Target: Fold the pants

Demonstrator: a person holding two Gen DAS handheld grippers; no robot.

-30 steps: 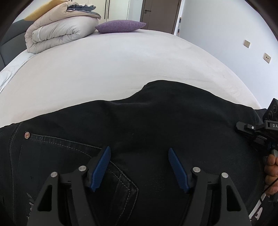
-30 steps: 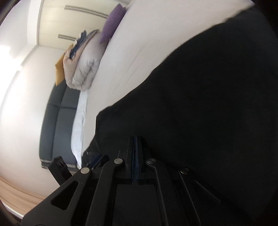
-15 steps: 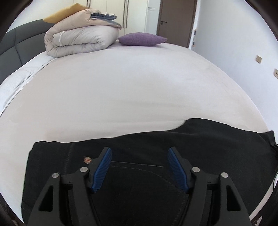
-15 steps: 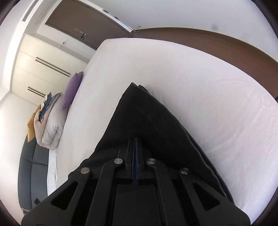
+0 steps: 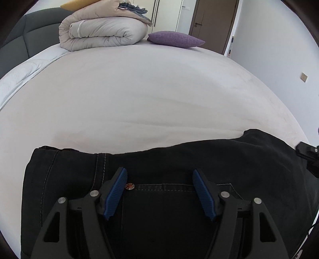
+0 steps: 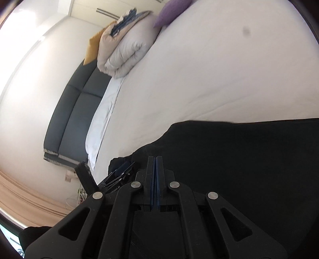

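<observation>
Left tongs (image 5: 159, 191) gape above the pants (image 5: 179, 159); right tongs (image 6: 155, 179) pressed together, empty, so the bunched fold could slump.

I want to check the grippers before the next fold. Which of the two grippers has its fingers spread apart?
The left gripper: its blue-padded fingers stand apart over the black denim pants. The right gripper has its pads pressed flat together.

A home bedroom: a wide bed (image 5: 151, 95) with a padded headboard (image 5: 18, 43), a rolled duvet (image 5: 103, 31) and purple cushion (image 5: 175, 38) by it, wardrobe doors (image 5: 167, 14) beyond.
</observation>
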